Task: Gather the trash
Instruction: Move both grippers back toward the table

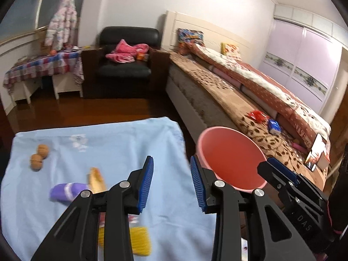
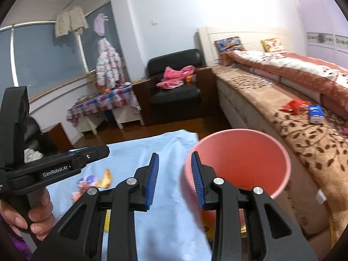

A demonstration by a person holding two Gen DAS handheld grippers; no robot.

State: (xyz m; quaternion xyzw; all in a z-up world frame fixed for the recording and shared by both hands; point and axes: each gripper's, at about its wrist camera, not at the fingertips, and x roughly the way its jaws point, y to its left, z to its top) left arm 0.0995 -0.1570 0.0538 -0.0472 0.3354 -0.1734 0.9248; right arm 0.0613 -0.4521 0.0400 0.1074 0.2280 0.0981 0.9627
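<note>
A light blue cloth (image 1: 121,143) covers a table and carries trash: two walnuts (image 1: 39,155), a banana peel (image 1: 96,179), a purple wrapper (image 1: 66,191) and a yellow wrapper (image 1: 140,240). A pink bin (image 1: 232,158) stands off the cloth's right edge, also seen in the right wrist view (image 2: 241,158). My left gripper (image 1: 171,184) is open and empty above the cloth. My right gripper (image 2: 175,180) is open and empty, its right finger (image 2: 196,182) at the bin's near rim. The peel (image 2: 105,179) shows blurred there too.
A bed with a brown leaf-patterned blanket (image 1: 239,113) runs along the right, with a red wrapper (image 1: 256,115) and a blue pack (image 1: 274,126) on it. A black armchair (image 1: 126,61) and a checked-cloth table (image 1: 41,67) stand at the back. The floor is dark wood.
</note>
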